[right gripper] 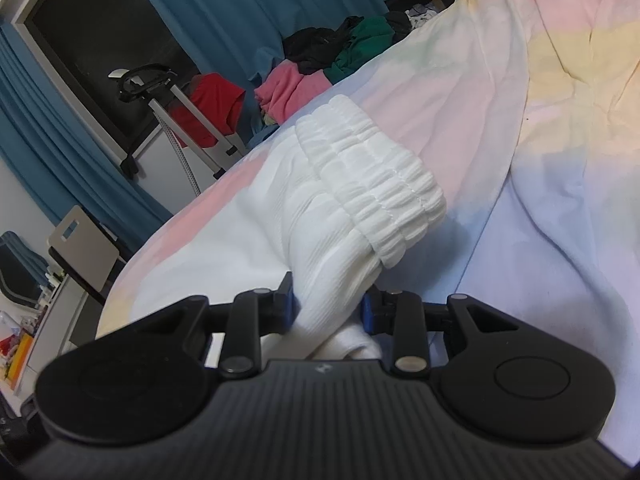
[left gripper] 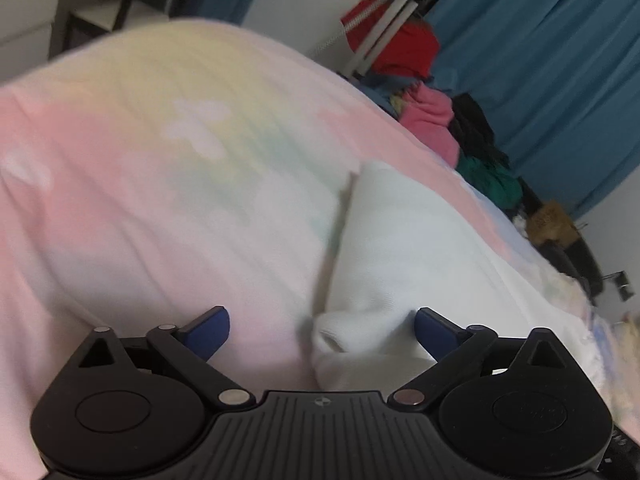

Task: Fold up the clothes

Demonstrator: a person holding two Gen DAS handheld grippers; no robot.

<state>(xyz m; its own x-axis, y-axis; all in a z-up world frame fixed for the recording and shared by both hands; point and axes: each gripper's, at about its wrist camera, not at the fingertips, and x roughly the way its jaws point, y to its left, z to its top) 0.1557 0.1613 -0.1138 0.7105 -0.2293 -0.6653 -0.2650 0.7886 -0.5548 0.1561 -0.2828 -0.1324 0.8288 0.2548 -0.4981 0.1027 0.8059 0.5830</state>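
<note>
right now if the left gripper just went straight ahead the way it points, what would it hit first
Most likely the white garment. The left gripper is open, and a bunched corner of the cloth already lies between its fingers, toward the right one. Past it is only the pastel bedspread. The picture is blurred, so depth is uncertain.

The left gripper [left gripper: 322, 330] hovered with its blue-padded fingers spread wide just above the white garment [left gripper: 400, 248], gripping nothing. The right gripper [right gripper: 328, 306] was clamped on that garment's bunched fabric, angled low over it.
</note>
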